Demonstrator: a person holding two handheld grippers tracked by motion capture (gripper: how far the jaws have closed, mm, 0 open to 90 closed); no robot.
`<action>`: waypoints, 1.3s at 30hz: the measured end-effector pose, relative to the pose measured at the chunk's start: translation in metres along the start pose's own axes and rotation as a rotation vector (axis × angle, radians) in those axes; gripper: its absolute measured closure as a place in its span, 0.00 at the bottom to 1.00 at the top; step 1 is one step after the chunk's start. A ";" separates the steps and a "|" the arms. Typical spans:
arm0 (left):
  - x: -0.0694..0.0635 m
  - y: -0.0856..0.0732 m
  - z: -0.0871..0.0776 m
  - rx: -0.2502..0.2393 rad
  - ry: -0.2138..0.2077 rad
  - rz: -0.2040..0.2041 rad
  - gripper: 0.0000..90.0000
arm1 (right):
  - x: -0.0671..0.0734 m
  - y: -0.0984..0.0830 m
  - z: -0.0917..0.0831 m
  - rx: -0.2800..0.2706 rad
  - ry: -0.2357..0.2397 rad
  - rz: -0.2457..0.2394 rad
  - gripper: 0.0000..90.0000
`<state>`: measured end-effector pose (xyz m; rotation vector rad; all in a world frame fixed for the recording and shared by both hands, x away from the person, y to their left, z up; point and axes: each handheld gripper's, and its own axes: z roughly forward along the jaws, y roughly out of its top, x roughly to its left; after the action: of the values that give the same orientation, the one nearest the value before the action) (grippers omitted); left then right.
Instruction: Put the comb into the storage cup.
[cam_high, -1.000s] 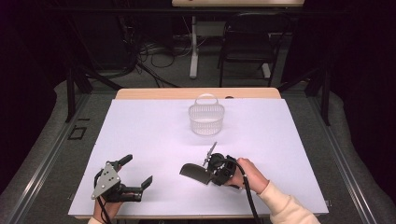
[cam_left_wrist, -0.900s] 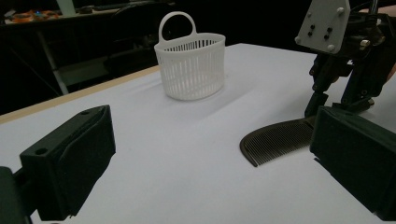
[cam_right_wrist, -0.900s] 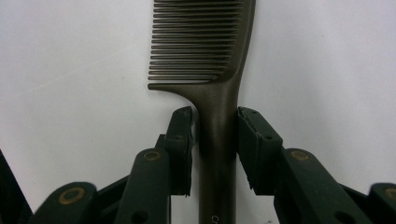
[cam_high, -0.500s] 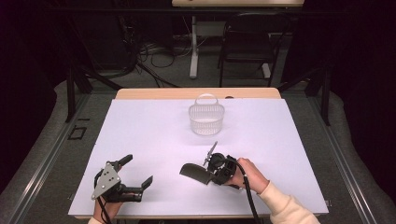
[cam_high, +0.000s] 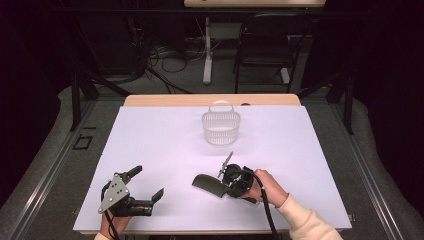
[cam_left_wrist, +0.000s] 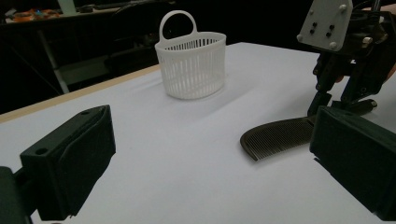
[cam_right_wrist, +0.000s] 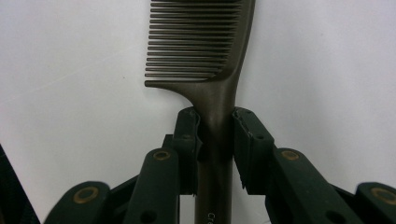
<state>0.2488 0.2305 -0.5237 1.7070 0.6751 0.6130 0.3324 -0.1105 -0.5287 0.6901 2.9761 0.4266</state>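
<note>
The dark brown comb (cam_right_wrist: 212, 60) lies flat on the white tabletop (cam_high: 165, 140), near its front edge and a little right of the middle, teeth end pointing away from the right tongs (cam_right_wrist: 216, 140). Those tongs straddle the comb's handle; their jaws have just been closing, and the pads now sit against both sides of the handle, grasping it. The person's right hand (cam_high: 267, 186) holds them low over the sheet. Well to the left, the left tongs (cam_high: 142, 184) rest released, jaws wide apart with nothing between them. Farther back, the white slatted basket (cam_high: 220, 126) stands upright, handle up.
</note>
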 end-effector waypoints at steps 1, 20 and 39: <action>0.000 0.000 0.000 0.001 0.000 0.000 0.00 | 0.000 0.000 -0.001 -0.003 -0.001 0.003 0.81; 0.000 0.000 -0.001 -0.002 0.008 0.004 0.00 | 0.001 -0.005 -0.024 -0.118 -0.031 -0.029 0.81; 0.001 0.000 -0.001 -0.004 0.010 0.002 0.00 | -0.007 -0.015 -0.044 -0.240 -0.067 0.021 0.81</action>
<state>0.2487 0.2313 -0.5234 1.7016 0.6791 0.6240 0.3274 -0.1383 -0.4908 0.6952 2.7935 0.7313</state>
